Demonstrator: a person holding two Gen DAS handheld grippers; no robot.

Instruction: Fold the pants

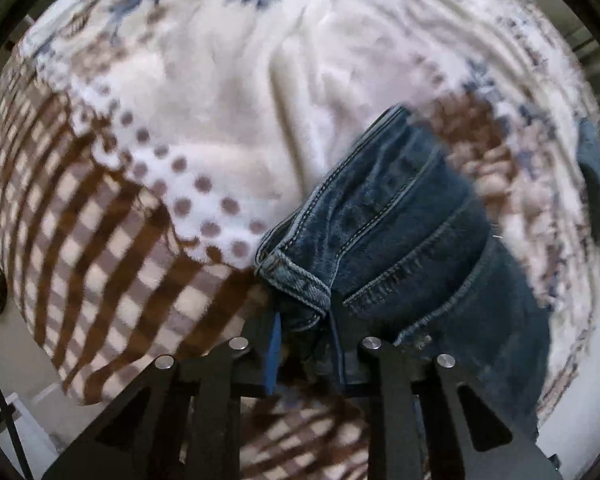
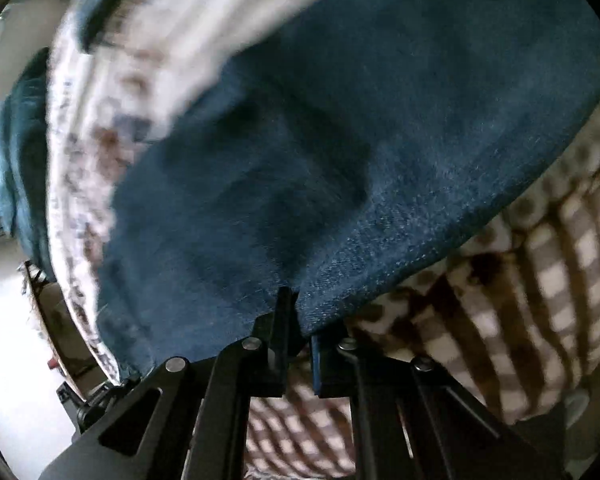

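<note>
Fingers (image 1: 278, 344) clamped on jeans (image 1: 412, 240)

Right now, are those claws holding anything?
Both grip the dark blue denim jeans: left claw at the waistband, right claw on a plain fabric edge.

One jeans (image 1: 412, 240), one blanket (image 1: 204, 92), two hand-held grippers (image 1: 304, 344).

Patterned blanket (image 1: 148, 184), pale floor (image 1: 16, 356)
</note>
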